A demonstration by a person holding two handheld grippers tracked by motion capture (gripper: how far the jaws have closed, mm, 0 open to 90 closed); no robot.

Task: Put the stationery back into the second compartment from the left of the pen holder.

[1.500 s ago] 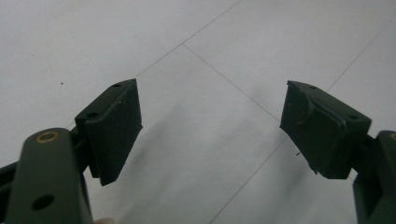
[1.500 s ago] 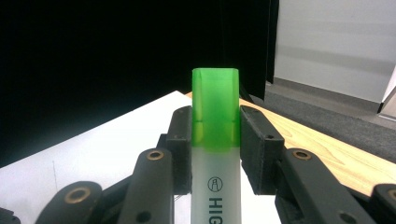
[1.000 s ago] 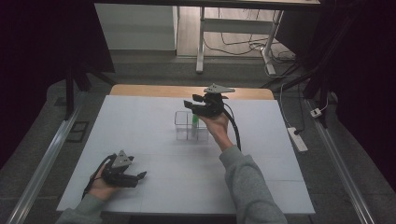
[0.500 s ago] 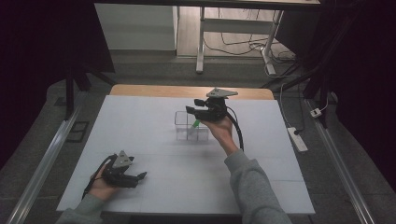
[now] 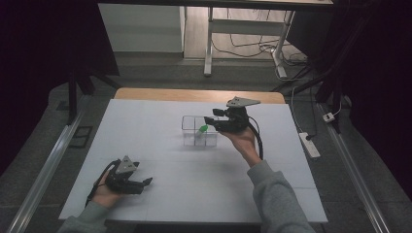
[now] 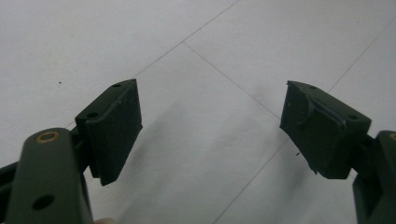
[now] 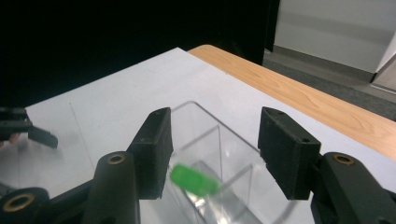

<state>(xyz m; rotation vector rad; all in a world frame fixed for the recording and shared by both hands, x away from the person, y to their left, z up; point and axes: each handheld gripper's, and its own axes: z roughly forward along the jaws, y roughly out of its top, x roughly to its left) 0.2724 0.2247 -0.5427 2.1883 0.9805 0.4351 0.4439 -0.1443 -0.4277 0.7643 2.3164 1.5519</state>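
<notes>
Right gripper [image 5: 214,121], jaws released, hangs over the clear divided box [image 5: 192,131] as a green piece [image 7: 194,181] drops in; withdrawal looks next; left gripper [image 5: 145,182] rests open on the tabletop [image 5: 194,184]

The green piece [image 7: 194,181] in the clear box [image 7: 233,154] is blurred in the right gripper view, so its shape and whether it touches the box floor cannot be told. The box's near wall is cut off by that picture's bottom edge. In the high view, the right claw [image 5: 214,120] hides the box's right rim.
</notes>
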